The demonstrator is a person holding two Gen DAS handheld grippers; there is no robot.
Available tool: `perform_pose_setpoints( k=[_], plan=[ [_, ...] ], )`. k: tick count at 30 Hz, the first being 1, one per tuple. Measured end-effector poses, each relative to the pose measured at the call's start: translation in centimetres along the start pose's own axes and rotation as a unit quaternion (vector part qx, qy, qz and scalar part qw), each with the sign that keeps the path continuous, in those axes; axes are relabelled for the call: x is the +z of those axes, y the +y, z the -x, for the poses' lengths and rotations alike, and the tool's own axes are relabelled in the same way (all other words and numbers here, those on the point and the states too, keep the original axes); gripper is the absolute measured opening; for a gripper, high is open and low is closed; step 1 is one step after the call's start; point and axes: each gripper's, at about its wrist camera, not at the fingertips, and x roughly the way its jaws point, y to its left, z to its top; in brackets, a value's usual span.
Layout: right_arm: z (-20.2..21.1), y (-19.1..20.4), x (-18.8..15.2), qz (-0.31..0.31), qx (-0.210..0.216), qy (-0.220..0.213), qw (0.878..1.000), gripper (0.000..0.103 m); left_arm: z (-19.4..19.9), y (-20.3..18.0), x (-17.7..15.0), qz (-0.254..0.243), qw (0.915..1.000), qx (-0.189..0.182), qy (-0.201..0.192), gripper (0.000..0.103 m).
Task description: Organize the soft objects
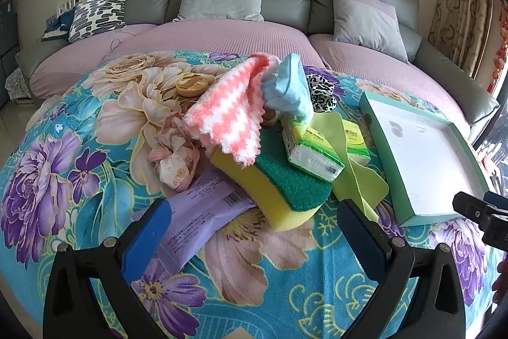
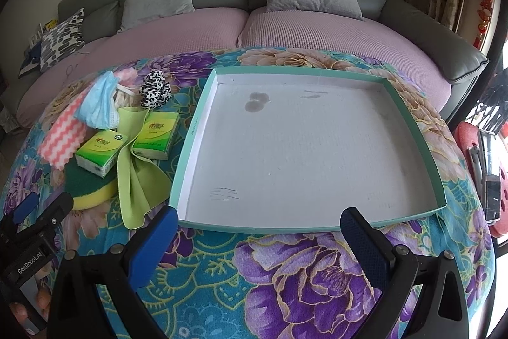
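while nothing is yet in hand, my left gripper (image 1: 254, 221) hangs over the heap with its jaws spread wide and empty. from the left wrist i see the yellow-green sponge (image 1: 273, 189) nearest, a purple packet (image 1: 203, 205) touching it, the pink-white cloth (image 1: 228, 123) draped over its far end, a tissue pack (image 1: 312, 156) and a light blue cloth (image 1: 290, 88) behind. the teal tray (image 1: 422, 161) lies to the right, holding nothing.

from the right wrist, my right gripper (image 2: 258, 231) is likewise wide and empty, aimed at the tray's (image 2: 203, 123) near rim. this view shows the whole bare tray floor and two tissue packs (image 2: 155, 135) on a green cloth (image 2: 139, 180), but not the purple packet.

i judge sorting has not begun; the next move calls for lowering the left jaws around the sponge.
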Motion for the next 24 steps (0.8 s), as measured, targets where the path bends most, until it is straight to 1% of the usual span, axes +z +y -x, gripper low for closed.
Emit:
perform_pose_setpoints(
  k=[4,10,15,18,24],
  plan=[
    [0.0,0.0,0.0,-0.001,-0.001,0.000,1.000,0.103,0.0,0.0,0.0,0.003,1.0000,-0.003,-0.004,0.103],
    [-0.1,0.0,0.0,0.000,-0.002,0.000,1.000,0.103,0.3,0.1,0.0,0.019,0.9991,-0.027,-0.026,0.103],
    [0.0,0.0,0.1,0.000,-0.003,-0.001,1.000,0.103,0.5,0.0,0.3,0.013,0.9993,-0.028,-0.022,0.103],
    [0.0,0.0,0.1,0.000,-0.003,-0.002,1.000,0.103,0.8,0.3,0.6,0.020,0.9988,-0.040,-0.022,0.103],
    [0.2,0.2,0.4,0.003,-0.003,-0.009,1.000,0.103,1.2,1.4,2.0,0.022,0.9993,-0.028,-0.007,0.103]
  ],
)
